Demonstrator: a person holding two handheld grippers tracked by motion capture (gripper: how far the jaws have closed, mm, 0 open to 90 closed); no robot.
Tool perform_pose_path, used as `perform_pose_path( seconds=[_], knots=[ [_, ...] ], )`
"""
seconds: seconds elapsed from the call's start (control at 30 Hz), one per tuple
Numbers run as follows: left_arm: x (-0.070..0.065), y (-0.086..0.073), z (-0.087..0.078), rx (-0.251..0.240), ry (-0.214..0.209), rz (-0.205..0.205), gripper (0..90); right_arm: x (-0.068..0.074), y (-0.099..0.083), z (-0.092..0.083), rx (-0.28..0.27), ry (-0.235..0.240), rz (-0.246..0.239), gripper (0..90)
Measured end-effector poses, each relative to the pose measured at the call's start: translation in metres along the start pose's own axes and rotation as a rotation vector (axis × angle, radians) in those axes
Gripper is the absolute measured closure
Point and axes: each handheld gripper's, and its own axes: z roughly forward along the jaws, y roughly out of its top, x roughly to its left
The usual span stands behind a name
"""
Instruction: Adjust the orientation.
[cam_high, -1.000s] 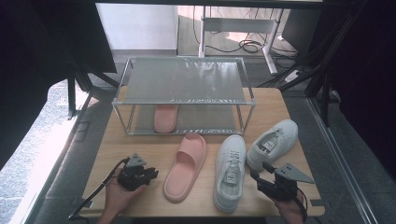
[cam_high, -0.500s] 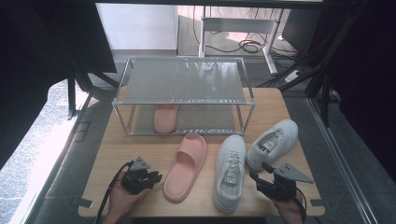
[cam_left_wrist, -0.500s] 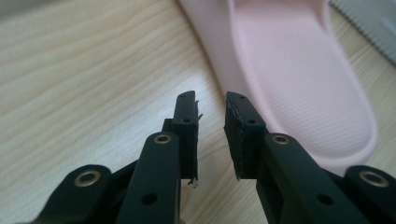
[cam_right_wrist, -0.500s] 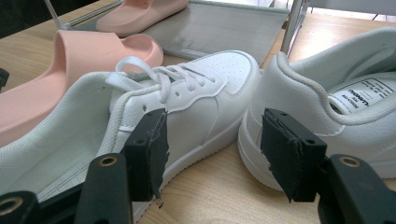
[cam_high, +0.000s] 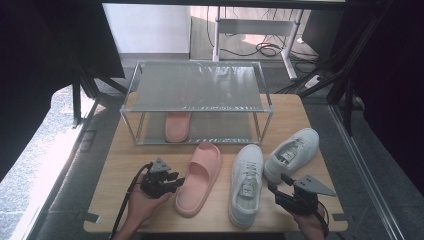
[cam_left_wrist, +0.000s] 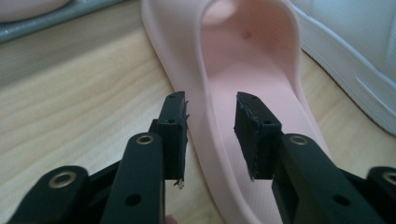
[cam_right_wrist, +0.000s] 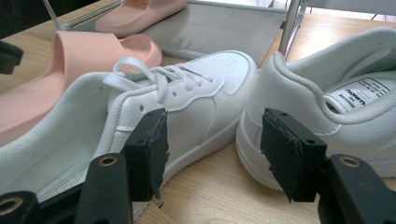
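The pink slipper (cam_high: 199, 178) lies sole-down on the wooden table (cam_high: 115, 170), toe toward the clear shoe rack (cam_high: 197, 102) where its twin (cam_high: 177, 126) already sits on the lower shelf. My left gripper (cam_high: 176, 181) has moved in from the left since a second ago and its jaws have just been opening; in the left gripper view they straddle the slipper's (cam_left_wrist: 247, 93) near side wall, one pad outside, one over the footbed, neither pressing yet. I judge that this sets up a pinch on that wall before lifting it to the rack. My right gripper (cam_high: 274, 192) holds its place, jaws wide and empty, facing the two white sneakers (cam_right_wrist: 187, 102) beside the slipper.
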Motion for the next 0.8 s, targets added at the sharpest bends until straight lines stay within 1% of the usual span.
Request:
perform_pose_path(
  seconds=[0.13, 0.3, 0.47, 0.53, 0.6, 0.8],
  knots=[
    [0.001, 0.011, 0.011, 0.005, 0.012, 0.000, 64.3, 0.000, 0.000, 0.000, 0.000, 0.000, -0.001, 41.1],
    [0.003, 0.021, 0.024, 0.011, 0.003, -0.018, 64.3, -0.002, 0.000, -0.001, -0.004, -0.003, 0.005, 41.1],
    [0.002, 0.030, 0.033, 0.015, 0.004, -0.012, 65.2, -0.003, -0.001, 0.000, -0.002, -0.004, 0.006, 41.1],
    [0.001, 0.033, 0.037, 0.020, 0.028, -0.002, 66.3, -0.003, -0.001, 0.000, -0.002, -0.003, 0.005, 41.1],
    [0.002, 0.035, 0.040, 0.022, 0.033, -0.001, 67.4, -0.002, -0.001, -0.001, -0.002, -0.003, 0.006, 41.1],
    [0.008, 0.039, 0.051, 0.028, 0.037, -0.033, 68.4, -0.003, -0.001, -0.001, -0.002, -0.004, 0.008, 41.0]
  ],
)
